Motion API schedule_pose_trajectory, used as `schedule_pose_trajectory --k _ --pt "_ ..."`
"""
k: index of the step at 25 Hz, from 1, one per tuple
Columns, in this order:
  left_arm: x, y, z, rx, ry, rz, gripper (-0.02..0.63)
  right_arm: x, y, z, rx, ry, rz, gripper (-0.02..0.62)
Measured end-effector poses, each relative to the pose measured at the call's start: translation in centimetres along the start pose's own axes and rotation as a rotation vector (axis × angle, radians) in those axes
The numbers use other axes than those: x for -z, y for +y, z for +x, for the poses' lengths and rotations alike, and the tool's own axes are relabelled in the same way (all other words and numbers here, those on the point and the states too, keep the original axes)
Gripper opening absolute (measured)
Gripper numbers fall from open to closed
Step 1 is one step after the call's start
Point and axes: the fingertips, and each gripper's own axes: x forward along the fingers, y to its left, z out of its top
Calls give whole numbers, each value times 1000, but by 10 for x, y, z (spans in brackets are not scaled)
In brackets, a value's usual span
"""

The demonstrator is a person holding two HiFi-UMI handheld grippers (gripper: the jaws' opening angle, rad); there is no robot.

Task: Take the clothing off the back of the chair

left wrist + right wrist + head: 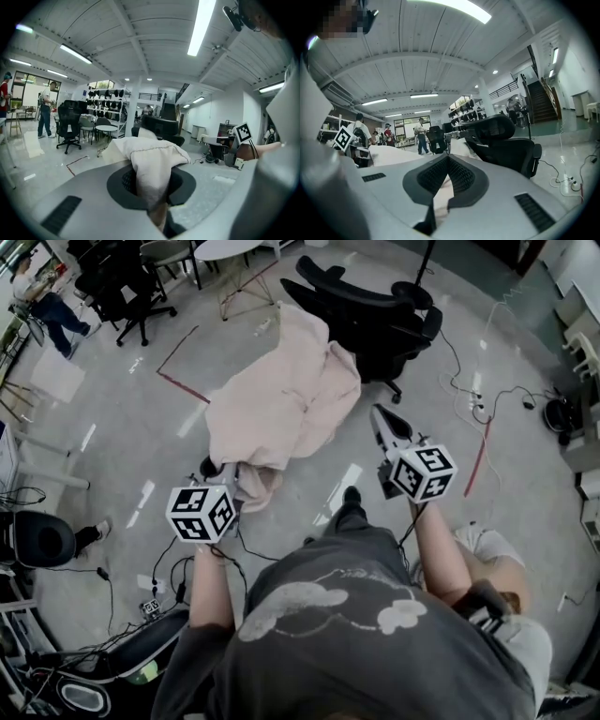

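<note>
Clothing (pixel 281 399), pale cream, hangs off the floor, spread between both tongs and the black office chair (pixel 375 324), far end up by the chair back. Left gripper (pixel 152 187) jaws narrow, clamped on a bunched fold of it. Right gripper (pixel 447 164) jaws pressed together at the garment's right edge, a sliver of pale cloth in the gap.

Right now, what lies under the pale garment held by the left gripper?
Grey floor shows beside the garment, and a red tape line runs up to its left edge. The floor directly beneath is covered.
</note>
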Motion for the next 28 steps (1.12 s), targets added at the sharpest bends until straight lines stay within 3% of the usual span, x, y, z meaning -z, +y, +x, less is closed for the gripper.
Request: schedule_pose_trajectory --k 5,9,20,28 --pt "21 -13 -2 43 66 55 20 11 22 -8 -2 12 -4 -8" --pt "35 -18 -7 70 94 25 21 12 30 -13 3 22 -12 -8" --pt "19 -4 -17 17 45 12 21 21 25 -18 17 69 -56 -8" --pt "5 -13 -20 28 4 11 21 24 27 -30 19 73 -70 -8"
